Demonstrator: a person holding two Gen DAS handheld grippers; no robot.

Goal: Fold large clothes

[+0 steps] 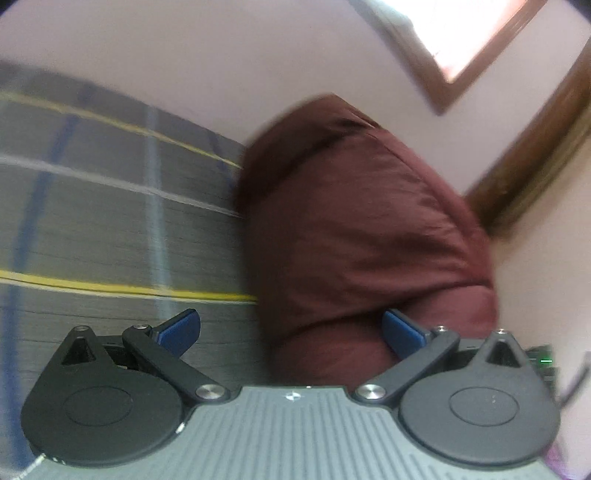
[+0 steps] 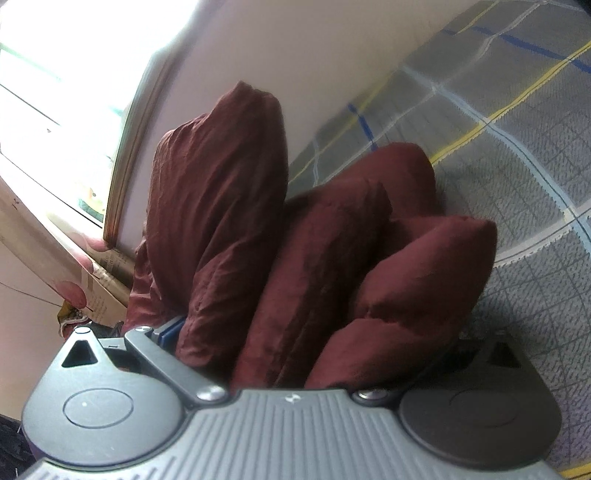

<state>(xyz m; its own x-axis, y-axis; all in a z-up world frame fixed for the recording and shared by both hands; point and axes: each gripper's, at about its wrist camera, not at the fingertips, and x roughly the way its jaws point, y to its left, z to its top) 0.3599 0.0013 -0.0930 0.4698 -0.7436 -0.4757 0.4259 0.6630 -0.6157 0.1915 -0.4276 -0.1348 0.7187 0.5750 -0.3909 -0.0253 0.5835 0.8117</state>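
The left tool (image 1: 290, 332) stood wide open and empty, the right tool (image 2: 295, 339) gripped bunched maroon cloth (image 2: 314, 240), best pulled flat before folding.

Bright daylight pours in from a window (image 2: 44, 96), which is so white in the right wrist view that its panes nearly vanish, and the same kind of glare washes out the window (image 1: 465, 33) in the left wrist view. The left wrist view is smeared with blur, so the lines on the checked bedsheet (image 1: 110, 206) look streaky and the maroon cloth (image 1: 362, 229) has soft edges. Both views bend at the sides, with dark corners, and the cloth (image 2: 314, 251) has deep shadows in its folds.
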